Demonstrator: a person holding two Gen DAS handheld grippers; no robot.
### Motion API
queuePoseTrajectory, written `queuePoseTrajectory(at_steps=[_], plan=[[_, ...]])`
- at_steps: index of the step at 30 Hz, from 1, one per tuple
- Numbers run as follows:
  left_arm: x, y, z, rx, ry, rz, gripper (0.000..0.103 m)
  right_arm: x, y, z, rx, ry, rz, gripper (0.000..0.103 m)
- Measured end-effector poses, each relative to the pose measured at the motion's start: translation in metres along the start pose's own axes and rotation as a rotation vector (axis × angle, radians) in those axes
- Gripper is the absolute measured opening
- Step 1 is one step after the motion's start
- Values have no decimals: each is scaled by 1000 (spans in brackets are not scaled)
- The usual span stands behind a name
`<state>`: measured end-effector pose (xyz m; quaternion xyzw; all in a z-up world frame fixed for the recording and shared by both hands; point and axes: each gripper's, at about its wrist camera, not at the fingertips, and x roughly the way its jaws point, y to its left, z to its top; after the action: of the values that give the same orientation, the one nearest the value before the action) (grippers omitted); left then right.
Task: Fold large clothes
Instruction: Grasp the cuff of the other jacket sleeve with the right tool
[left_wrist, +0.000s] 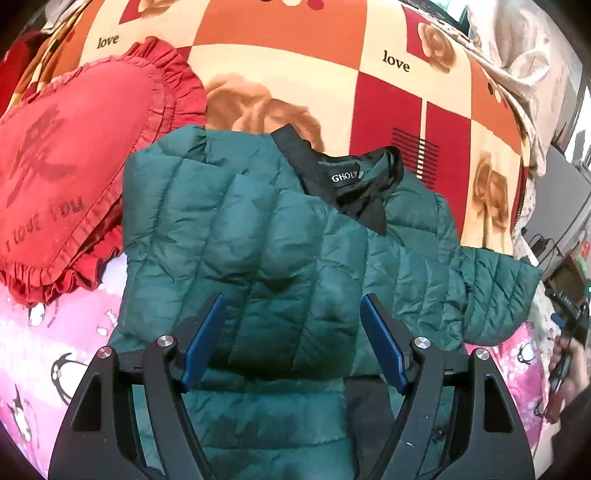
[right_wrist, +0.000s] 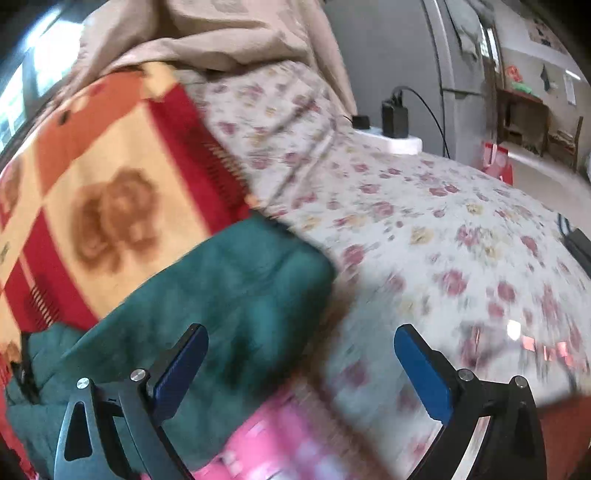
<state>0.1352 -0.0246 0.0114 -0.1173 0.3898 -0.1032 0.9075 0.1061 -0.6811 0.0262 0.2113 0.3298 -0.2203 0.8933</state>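
A dark green quilted jacket (left_wrist: 280, 236) lies spread on the bed, its black collar (left_wrist: 354, 181) with a label at the far end and one sleeve (left_wrist: 498, 291) sticking out to the right. My left gripper (left_wrist: 293, 332) hovers over the jacket's body, open, with its blue pads (left_wrist: 205, 339) wide apart and nothing clamped. The right wrist view is blurred by motion. There my right gripper (right_wrist: 301, 334) stands open over the bed just right of the green sleeve (right_wrist: 240, 288), with nothing between its fingers.
A red heart-shaped frilled cushion (left_wrist: 70, 162) lies against the jacket's left side. An orange and red checked blanket (left_wrist: 295, 62) lies beyond, a pink penguin sheet (left_wrist: 55, 354) nearer, and a floral sheet (right_wrist: 424, 229) to the right. A charger on a white box (right_wrist: 397, 133) sits at the bed's far edge.
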Motion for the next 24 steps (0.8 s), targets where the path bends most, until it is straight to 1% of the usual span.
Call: queuePoseTrajectory(at_steps=[1,2,3,6,8,9,10,12,13,15,16,17,19,22,24], plan=[[2,0,0,1,4,-1,75,17,-7,9,0,26,30,97],[4,1,-1,2,9,-2,75,18,-20,14,-10,38,33,96],[9,1,0,1,18,3,75,31,-21,21,-38,45,32,96],[17,1,-1,-9,30,4,75,58,-25,39,-87,86,96,95],[20,0,-1,-11,33,6,75,73,-24,49,-121,106,112,95],[21,-1,-1,-10,32,8,75,80,-24,52,-138,108,112,95],[23,-2,-2,-7,33,11,75,88,-26,54,-135,130,141,95],[25,-4,-3,-1,34,19,75,92,-26,54,-154,125,169,95],[27,-5,-3,1,35,22,75,92,-24,52,-157,137,197,92],[28,-5,-4,0,38,27,75,89,-18,45,-185,175,261,49],[28,-5,-4,-1,39,27,75,90,-16,42,-194,204,279,24],[27,-4,-4,-2,36,31,75,87,-15,38,-196,224,282,22],[24,-2,-3,-8,24,43,75,69,-11,31,-229,187,258,21],[21,5,0,-21,13,62,75,29,-15,23,-194,128,225,20],[19,12,0,-35,6,76,75,5,-15,16,-186,106,209,20]])
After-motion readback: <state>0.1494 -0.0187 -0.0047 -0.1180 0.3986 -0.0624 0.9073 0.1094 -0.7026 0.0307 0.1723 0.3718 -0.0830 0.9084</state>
